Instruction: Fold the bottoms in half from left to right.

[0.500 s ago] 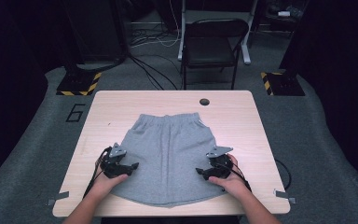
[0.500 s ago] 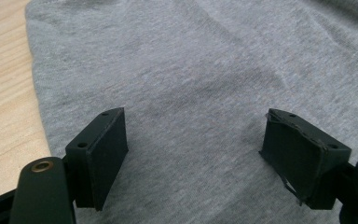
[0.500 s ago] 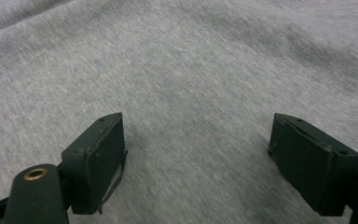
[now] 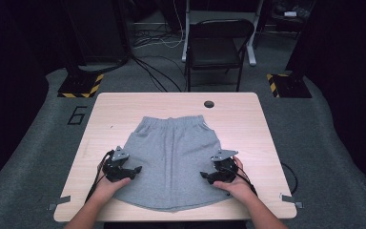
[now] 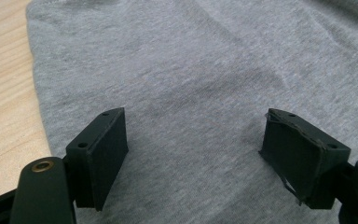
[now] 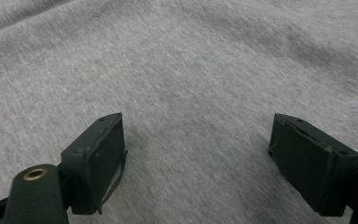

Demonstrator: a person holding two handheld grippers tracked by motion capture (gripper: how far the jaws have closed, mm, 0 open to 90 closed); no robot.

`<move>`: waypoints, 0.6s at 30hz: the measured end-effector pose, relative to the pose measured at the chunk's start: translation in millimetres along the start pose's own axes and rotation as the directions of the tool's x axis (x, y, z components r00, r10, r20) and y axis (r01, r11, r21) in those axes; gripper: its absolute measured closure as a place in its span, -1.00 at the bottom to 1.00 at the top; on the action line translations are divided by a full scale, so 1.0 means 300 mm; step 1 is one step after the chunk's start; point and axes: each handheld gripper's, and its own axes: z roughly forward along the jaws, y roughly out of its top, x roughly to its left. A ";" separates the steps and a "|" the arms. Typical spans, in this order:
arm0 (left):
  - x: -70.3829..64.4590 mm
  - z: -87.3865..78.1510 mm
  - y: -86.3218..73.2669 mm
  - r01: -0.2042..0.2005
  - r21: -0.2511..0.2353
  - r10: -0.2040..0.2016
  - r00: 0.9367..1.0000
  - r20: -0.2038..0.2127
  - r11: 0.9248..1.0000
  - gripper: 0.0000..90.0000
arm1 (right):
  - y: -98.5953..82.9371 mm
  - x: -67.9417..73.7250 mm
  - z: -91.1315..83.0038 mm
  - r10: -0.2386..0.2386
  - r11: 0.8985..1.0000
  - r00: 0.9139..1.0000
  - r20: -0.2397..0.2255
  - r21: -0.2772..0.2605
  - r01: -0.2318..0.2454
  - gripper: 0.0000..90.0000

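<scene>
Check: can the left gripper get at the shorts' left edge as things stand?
Probably yes. The left gripper is open over the grey shorts, and the left edge lies just beside it on bare table with nothing between.

Grey shorts [image 4: 174, 160]: in the high view the near hem lies close to the table's near edge, and the cloth beneath each gripper is covered by that gripper and the hand behind it. In the left gripper view the shorts [image 5: 191, 84] run off the top, right and bottom edges; in the right gripper view they [image 6: 182, 70] run off all four edges, and the weave is softly blurred. Whether either gripper's jaw tips touch the cloth cannot be told. Forearms [image 4: 95, 210]: cut by the bottom edge. Chair [image 4: 219, 45] beyond the table: its legs fade into the dark floor.
</scene>
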 end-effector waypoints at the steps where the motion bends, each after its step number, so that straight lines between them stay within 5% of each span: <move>1: 0.000 0.000 0.000 -0.001 0.000 0.001 1.000 0.000 1.000 -0.52 | 0.000 0.000 0.000 0.000 1.000 1.000 0.000 0.000 0.000 -0.61; 18: 0.000 -0.004 0.001 0.014 0.002 -0.014 1.000 -0.003 1.000 -0.47 | 0.000 0.000 0.001 -0.001 1.000 1.000 0.000 -0.002 0.001 -0.62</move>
